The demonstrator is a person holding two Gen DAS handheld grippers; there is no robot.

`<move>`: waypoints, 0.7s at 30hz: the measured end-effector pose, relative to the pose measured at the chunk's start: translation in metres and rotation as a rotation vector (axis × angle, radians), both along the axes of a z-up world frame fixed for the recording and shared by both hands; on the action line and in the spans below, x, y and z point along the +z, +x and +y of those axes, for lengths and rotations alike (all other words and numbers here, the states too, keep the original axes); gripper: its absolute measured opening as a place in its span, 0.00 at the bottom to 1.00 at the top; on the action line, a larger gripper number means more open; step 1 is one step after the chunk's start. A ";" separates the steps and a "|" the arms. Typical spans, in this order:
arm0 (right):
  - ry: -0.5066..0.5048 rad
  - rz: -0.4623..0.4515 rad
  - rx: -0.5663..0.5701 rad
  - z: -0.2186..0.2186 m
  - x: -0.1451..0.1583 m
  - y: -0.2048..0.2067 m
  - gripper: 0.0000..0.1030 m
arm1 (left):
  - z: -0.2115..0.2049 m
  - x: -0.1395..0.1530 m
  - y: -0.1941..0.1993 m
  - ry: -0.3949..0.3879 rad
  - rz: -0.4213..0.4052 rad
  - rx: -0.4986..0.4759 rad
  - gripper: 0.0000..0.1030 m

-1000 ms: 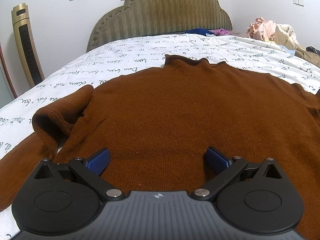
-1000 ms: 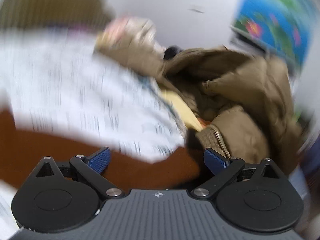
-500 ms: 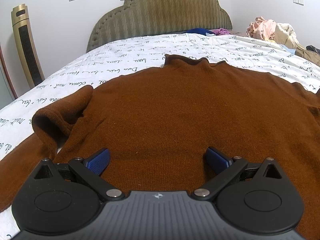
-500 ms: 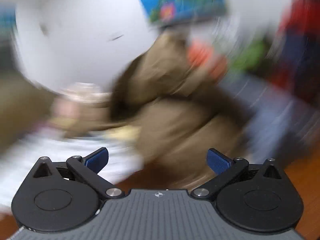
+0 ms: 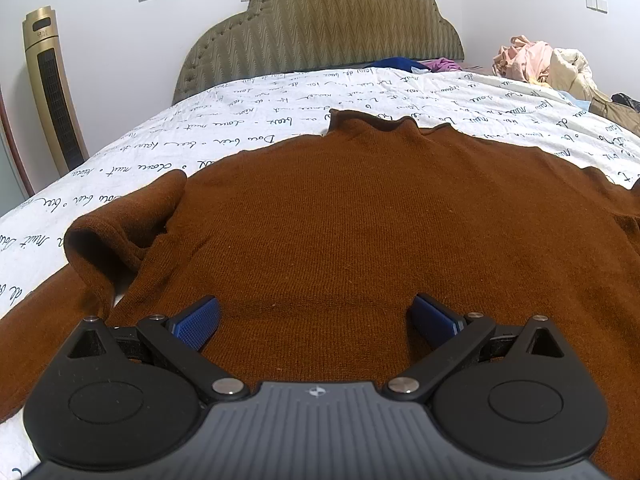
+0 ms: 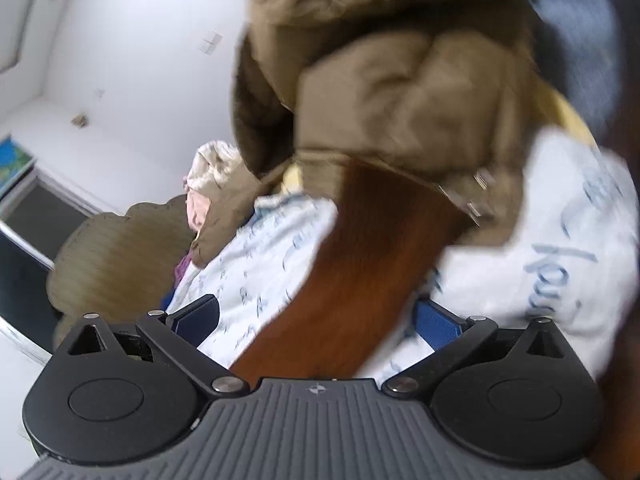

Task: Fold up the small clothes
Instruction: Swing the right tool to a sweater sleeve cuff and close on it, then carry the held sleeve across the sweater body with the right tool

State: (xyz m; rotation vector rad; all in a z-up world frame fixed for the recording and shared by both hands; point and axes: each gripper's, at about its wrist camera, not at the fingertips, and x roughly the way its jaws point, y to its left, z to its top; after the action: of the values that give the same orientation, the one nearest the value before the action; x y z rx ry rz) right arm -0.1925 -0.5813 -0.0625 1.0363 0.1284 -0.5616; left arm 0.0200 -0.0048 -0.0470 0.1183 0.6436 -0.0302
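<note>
Sweater: a rust-brown knitted sweater with a short stand-up collar [image 5: 360, 216] lies spread flat, collar toward the headboard, on the bed.
Near sleeve: the sweater's left-hand sleeve [image 5: 116, 240] is bunched into a rounded hump at the shoulder (the cloth rises off the sheet there).
Bed cover: a white quilted cover printed with dark cursive writing [image 5: 280, 120] lies under the sweater.
Left gripper: the left gripper [image 5: 316, 316] hangs low over the sweater's lower body, its blue-padded fingers [image 5: 198, 316] spread wide with nothing between them.
Right gripper: the right gripper [image 6: 316, 316] is tilted and the view is blurred; its fingers stand wide apart, and a strip of the brown sweater [image 6: 360, 280] runs up through the gap. I cannot tell whether they touch it.
Beyond the strip: a crumpled khaki padded jacket [image 6: 400, 92] sits at the far end of that strip.
Background: an olive scalloped upholstered headboard [image 5: 320, 28]; a tall gold tower fan [image 5: 52, 92] by the wall.
</note>
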 end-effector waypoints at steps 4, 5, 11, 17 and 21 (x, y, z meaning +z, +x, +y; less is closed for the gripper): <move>-0.024 -0.058 -0.017 -0.006 -0.003 0.006 0.83 | 0.000 0.000 0.000 0.000 0.000 0.000 1.00; -0.008 -0.095 -0.006 -0.010 -0.004 0.009 0.75 | 0.000 0.000 0.000 0.000 0.000 0.000 1.00; -0.001 -0.054 -0.007 -0.026 0.006 0.024 0.38 | 0.000 0.000 -0.001 -0.001 0.000 0.000 1.00; -0.004 0.034 -0.019 -0.015 0.011 0.026 0.11 | 0.000 0.000 -0.001 -0.004 0.001 0.001 1.00; -0.198 0.031 0.079 0.016 0.056 0.050 0.11 | 0.000 0.001 0.001 0.002 0.014 0.001 1.00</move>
State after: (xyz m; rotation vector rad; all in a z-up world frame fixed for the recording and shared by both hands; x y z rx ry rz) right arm -0.1424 -0.5655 -0.0068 0.8264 0.1379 -0.5082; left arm 0.0215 -0.0050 -0.0460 0.1201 0.6576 -0.0296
